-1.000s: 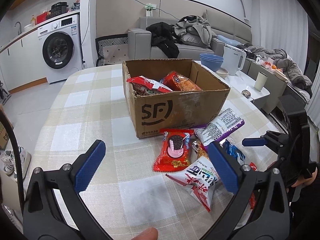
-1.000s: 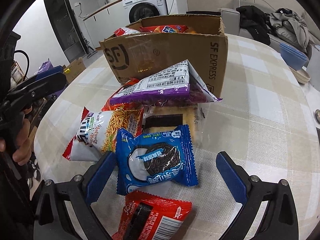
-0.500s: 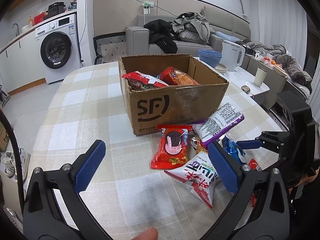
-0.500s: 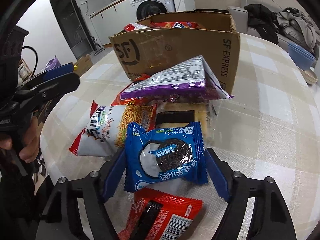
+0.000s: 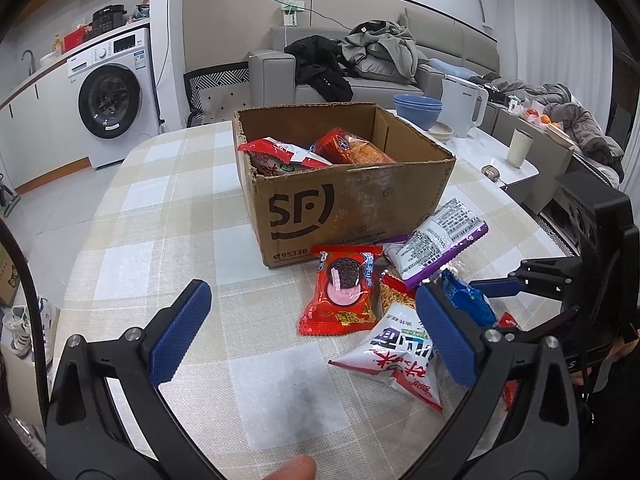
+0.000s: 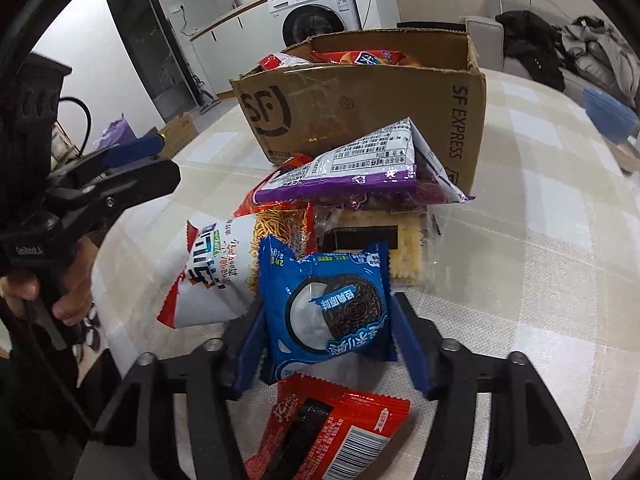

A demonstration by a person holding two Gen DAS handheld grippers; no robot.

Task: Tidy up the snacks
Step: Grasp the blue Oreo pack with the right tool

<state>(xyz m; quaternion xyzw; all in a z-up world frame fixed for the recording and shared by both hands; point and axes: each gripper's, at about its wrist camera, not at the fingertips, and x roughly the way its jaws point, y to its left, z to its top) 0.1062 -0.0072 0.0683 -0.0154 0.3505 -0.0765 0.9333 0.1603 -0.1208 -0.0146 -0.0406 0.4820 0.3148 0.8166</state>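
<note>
An open cardboard box stands on the checked table and holds a few snack packs. Loose snacks lie in front of it: a red cookie pack, a white noodle bag, a purple bag. My right gripper is shut on a blue cookie pack, its pads pressing both sides; it also shows in the left wrist view. A red pack lies just below it. My left gripper is open and empty over the table, left of the pile.
The box also shows in the right wrist view. A cracker pack lies under the purple bag. A white counter with blue bowls, a kettle and a cup sits beyond the table's right edge.
My right gripper has moved forward around the blue cookie pack and closed its fingers onto it. My left gripper has stayed open and drifted slightly.
</note>
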